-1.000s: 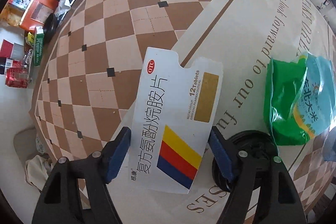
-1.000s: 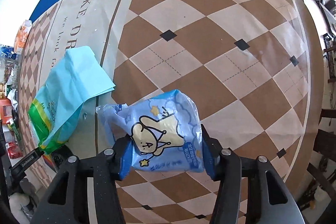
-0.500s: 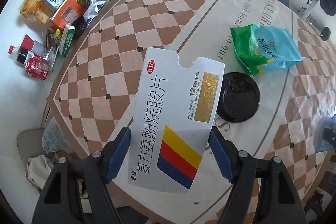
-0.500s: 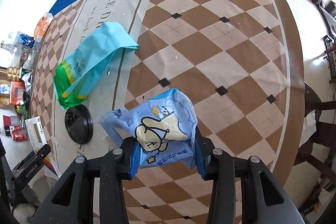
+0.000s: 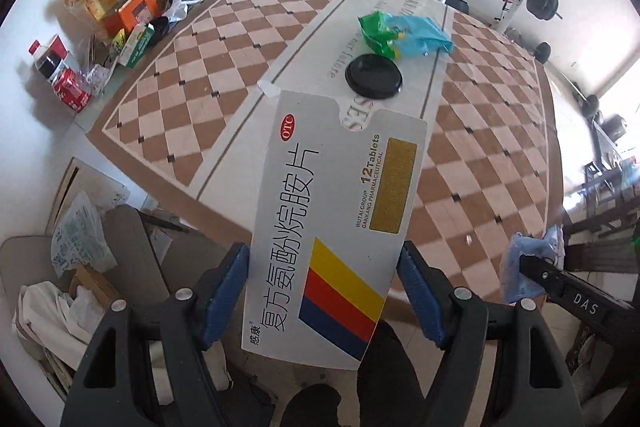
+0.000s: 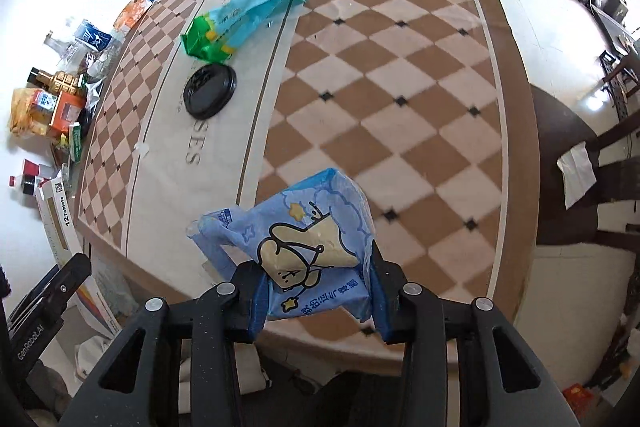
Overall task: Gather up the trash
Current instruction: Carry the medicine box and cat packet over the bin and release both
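Through the left wrist camera I see my left gripper (image 5: 324,291) clamped on one flat white medicine carton (image 5: 332,227), the blue pads pressing its two long edges, the carton lifted clear above the near edge of the desk (image 5: 224,75). I can read "OTC" in a red oval, "12 Tablets", "WUTAI GROUP GANKANG PHARMACEUTICAL", large Chinese characters, a gold patch, and yellow, red and blue stripes. The carton hides the near middle of the desk. Beyond it, on the pale central strip of the checked cloth, lies one black round lid (image 5: 374,75), and just behind that one green and light blue bag (image 5: 402,35) printed with characters too small to read. A clutter of boxes, bottles and one red can (image 5: 72,93) crowds the far left corner. At the right edge I catch the other gripper, marked "DAS", with a blue wrapper.

Through the right wrist camera my right gripper (image 6: 316,297) has its jaws pressed on one blue wrapper (image 6: 312,247), which buckles between the pads. It shows a cartoon bear, stars and blue Chinese characters I cannot make out, and it hangs over the desk's near edge. The cloth lettering ends in "SES". The black lid and the green bag lie up the strip, close together. At far left the carton shows "12 Tablets" again, with "GenRobot.AI" on the left gripper's body. One white tissue (image 6: 576,173) lies on a dark chair (image 6: 568,211) at right.
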{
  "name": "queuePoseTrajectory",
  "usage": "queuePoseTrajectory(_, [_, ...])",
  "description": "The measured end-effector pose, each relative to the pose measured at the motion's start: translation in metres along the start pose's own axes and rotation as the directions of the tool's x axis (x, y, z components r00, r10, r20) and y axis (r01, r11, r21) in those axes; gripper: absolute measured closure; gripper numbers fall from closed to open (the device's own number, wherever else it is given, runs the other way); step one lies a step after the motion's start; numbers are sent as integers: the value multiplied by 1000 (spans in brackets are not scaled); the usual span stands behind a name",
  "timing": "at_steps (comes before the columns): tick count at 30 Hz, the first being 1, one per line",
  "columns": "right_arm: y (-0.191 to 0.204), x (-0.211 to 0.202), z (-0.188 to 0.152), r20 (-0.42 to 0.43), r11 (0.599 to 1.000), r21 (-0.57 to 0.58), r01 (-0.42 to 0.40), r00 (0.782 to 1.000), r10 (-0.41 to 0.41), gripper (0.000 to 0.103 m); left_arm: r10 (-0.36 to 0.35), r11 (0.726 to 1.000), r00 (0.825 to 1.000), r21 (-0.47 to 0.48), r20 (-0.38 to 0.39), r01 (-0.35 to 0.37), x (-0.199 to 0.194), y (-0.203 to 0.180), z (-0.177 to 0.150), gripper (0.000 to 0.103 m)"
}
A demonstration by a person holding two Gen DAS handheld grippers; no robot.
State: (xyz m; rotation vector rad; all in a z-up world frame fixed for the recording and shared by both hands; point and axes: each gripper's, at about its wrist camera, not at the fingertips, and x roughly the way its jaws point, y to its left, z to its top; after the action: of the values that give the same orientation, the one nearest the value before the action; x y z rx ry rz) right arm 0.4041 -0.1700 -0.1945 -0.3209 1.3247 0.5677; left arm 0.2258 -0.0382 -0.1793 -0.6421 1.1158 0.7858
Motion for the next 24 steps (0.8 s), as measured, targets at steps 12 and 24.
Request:
queuePoseTrajectory(12, [-25,75,-203,-240,999,-36,-6,971,-3,60,-130,986,953,-140,-274,94,96,31,-150,30])
queuePoseTrajectory(24, [-69,334,-242,-383,997,-68,23,923,-48,60,-200,951,891,-298,-408,77,353,63,-185,28])
